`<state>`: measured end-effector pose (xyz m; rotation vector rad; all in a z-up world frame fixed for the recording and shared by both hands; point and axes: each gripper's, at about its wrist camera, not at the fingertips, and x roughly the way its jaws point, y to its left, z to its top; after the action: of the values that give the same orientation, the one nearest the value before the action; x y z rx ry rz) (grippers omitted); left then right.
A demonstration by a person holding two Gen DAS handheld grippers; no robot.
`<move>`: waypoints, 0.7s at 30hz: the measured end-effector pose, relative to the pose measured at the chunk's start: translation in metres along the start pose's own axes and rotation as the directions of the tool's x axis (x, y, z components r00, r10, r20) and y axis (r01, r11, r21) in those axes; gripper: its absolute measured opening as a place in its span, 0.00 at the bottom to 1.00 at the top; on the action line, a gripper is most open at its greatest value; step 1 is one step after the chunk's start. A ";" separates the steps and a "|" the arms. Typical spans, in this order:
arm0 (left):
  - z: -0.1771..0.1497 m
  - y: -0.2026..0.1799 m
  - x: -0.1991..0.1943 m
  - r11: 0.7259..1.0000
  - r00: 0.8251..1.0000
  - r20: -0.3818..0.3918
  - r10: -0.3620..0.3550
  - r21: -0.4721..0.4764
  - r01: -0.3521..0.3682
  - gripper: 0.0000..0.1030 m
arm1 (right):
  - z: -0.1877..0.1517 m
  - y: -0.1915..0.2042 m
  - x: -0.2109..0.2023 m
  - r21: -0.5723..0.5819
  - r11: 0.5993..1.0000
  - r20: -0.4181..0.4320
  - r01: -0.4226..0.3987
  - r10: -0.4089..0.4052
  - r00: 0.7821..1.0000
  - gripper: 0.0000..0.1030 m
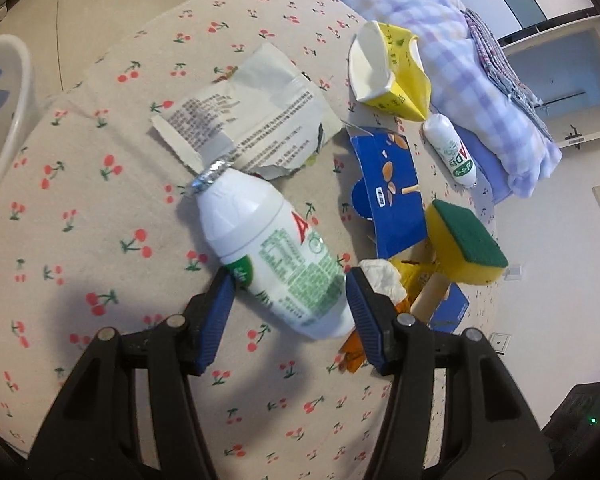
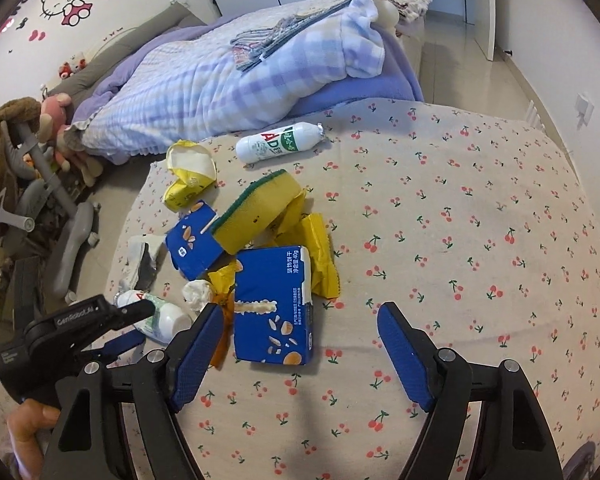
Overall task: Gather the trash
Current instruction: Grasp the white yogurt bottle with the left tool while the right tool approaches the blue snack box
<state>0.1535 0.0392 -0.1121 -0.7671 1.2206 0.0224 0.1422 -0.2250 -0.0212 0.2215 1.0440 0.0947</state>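
A white drink bottle (image 1: 278, 258) is seen lying on its side on the cherry-print cloth (image 1: 100, 216), its foil-capped neck resting against a torn printed wrapper (image 1: 244, 120). The left gripper (image 1: 290, 304) is set around the bottle's lower body, one blue pad on either side; whether the pads actually press the bottle cannot be told. Just beyond the bottle, a flattened blue box piece (image 1: 392, 196), a yellow sponge with a green scouring face (image 1: 466, 242) and a crumpled tissue (image 1: 382, 280) are piled together. Farther from the bottle, a yellow carton (image 1: 388, 70) and a second white bottle (image 1: 454, 150) are found by the checked quilt (image 1: 440, 36). The right gripper (image 2: 300, 324) is held wide open with nothing between its pads, a blue biscuit box (image 2: 274, 306) lying just beside its left pad.
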 end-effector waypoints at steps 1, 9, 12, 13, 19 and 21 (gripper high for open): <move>0.000 -0.003 0.002 1.000 1.000 0.006 0.011 0.008 -0.011 0.57 | 0.000 0.000 0.004 0.002 1.000 -0.014 0.000 0.000 1.000 0.74; 0.006 0.001 -0.005 0.999 0.997 0.061 -0.036 0.035 0.034 0.24 | -0.004 -0.004 0.031 0.038 0.999 -0.094 -0.030 0.033 0.995 0.65; 0.005 0.001 -0.009 0.997 0.997 0.073 -0.026 0.071 0.021 0.24 | -0.003 -0.002 0.033 0.034 0.999 -0.097 -0.032 0.035 0.995 0.65; 0.005 0.001 -0.010 0.997 0.997 0.073 -0.026 0.079 0.020 0.24 | -0.004 0.000 0.035 0.030 0.999 -0.100 -0.030 0.033 0.994 0.65; -0.004 0.004 -0.022 0.991 0.996 0.082 -0.021 0.131 0.010 0.23 | -0.006 0.004 0.048 0.029 0.999 -0.127 -0.030 0.034 0.991 0.65; -0.009 0.005 -0.029 0.987 0.995 0.099 -0.020 0.158 0.004 0.23 | -0.007 0.008 0.049 0.018 0.999 -0.122 -0.034 0.036 0.992 0.65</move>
<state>0.1335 0.0488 -0.0913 -0.6278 1.1083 -0.0451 0.1612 -0.2069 -0.0638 0.2512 1.1634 0.1331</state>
